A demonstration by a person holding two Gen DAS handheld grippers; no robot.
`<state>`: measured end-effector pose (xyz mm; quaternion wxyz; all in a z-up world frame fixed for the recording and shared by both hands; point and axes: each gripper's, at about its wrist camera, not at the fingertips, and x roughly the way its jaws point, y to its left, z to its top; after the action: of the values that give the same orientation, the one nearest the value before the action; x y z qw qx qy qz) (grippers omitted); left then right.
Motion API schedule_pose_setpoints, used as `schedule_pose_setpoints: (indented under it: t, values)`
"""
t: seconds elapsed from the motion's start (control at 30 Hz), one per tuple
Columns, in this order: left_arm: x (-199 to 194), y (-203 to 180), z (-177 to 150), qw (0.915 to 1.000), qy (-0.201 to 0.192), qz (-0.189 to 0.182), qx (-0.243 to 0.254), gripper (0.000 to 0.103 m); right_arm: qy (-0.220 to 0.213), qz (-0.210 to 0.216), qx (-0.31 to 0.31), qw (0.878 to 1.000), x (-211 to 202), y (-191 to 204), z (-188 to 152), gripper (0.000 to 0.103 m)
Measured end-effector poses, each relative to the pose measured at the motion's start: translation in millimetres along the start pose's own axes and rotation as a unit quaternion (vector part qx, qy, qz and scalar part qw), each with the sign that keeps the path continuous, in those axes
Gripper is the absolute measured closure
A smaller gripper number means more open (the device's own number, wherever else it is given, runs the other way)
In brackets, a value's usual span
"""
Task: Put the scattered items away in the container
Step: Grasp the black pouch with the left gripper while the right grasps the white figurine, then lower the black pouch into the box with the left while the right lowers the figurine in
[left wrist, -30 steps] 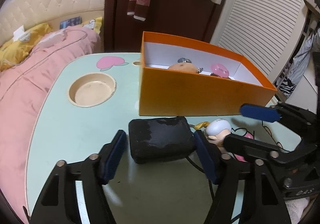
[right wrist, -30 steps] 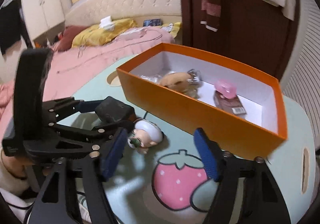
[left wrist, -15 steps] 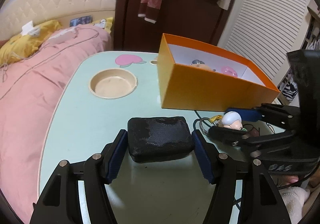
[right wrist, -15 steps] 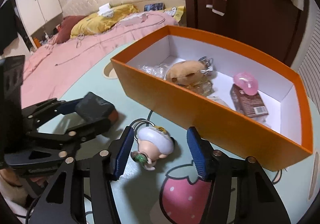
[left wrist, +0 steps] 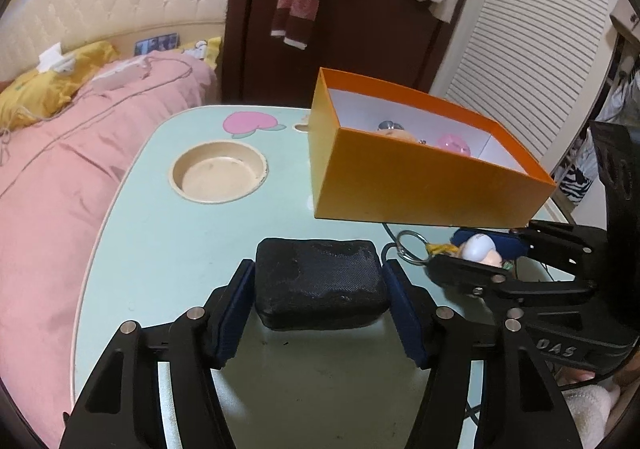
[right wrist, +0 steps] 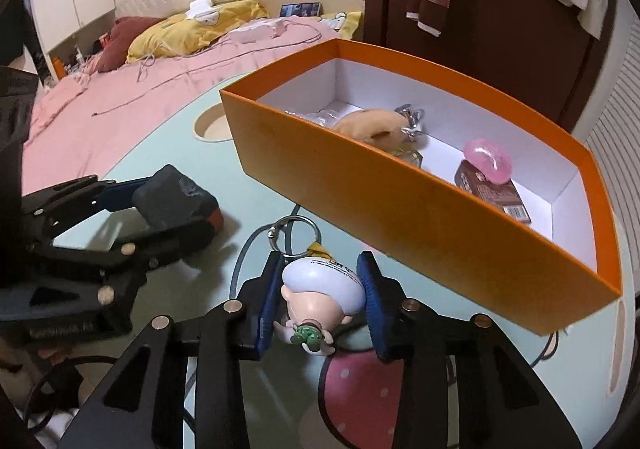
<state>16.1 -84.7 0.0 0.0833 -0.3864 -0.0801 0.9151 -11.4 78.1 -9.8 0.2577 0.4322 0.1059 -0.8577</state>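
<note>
Orange box point(right wrist: 420, 205) on the table point(left wrist: 168, 249), partly filled.
It holds a tan plush toy point(right wrist: 370, 127), a pink piece point(right wrist: 488, 161) and a brown packet point(right wrist: 492, 193). Right gripper point(right wrist: 320, 301), jaws just closing, pinches the doll keychain point(right wrist: 320, 297), ring end toward the box. Left gripper point(left wrist: 320, 305) clamps the black case point(left wrist: 320, 281) crosswise.

We note the orange box point(left wrist: 420, 185) hides most of its contents in the left wrist view: only the tops of a tan plush point(left wrist: 394, 131) and a pink item point(left wrist: 454, 141) clear its near wall. At four o'clock there, the figurine keychain point(left wrist: 480, 249) is largely masked by the right gripper point(left wrist: 476, 255). In the right wrist view, the print on the brown packet point(right wrist: 494, 195) is too small to read, and the black case point(right wrist: 168, 197) is partly covered by the left gripper point(right wrist: 160, 205) at nine o'clock.
</note>
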Motion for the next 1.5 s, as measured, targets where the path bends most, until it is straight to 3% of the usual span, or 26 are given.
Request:
schedule_pose_setpoints:
  t: [0.13, 0.23, 0.6, 0.8, 1.07, 1.2, 1.5]
  values:
    - [-8, -3, 2, 0.9998, -0.02, 0.0, 0.002, 0.04, -0.026, 0.011, 0.01, 1.0, -15, -7, 0, 0.066]
    - [-16, -7, 5, 0.9993, -0.035, -0.014, -0.001, 0.04, -0.051, 0.017, 0.008, 0.999, -29, -11, -1, 0.072]
    - [-39, -36, 26, 0.997, -0.066, -0.03, 0.029, 0.04, -0.108, 0.045, 0.038, 0.992, -68, -34, 2, 0.073]
    - [-49, -50, 53, 0.9945, -0.084, -0.037, 0.049, 0.04, -0.15, 0.07, 0.068, 0.984, -99, -54, 19, 0.073]
    - [-32, -71, 90, 0.9921, -0.094, -0.044, 0.071, 0.04, -0.204, 0.056, 0.058, 0.976, -115, -73, 53, 0.073]
    - [-13, -78, 97, 0.993, -0.082, -0.042, 0.073, 0.04, -0.202, 0.054, 0.067, 0.976, -101, -82, 63, 0.073]
    - [27, -76, 96, 0.9967, -0.038, -0.034, 0.063, 0.04, -0.138, 0.05, 0.104, 0.984, -51, -101, 55, 0.073]
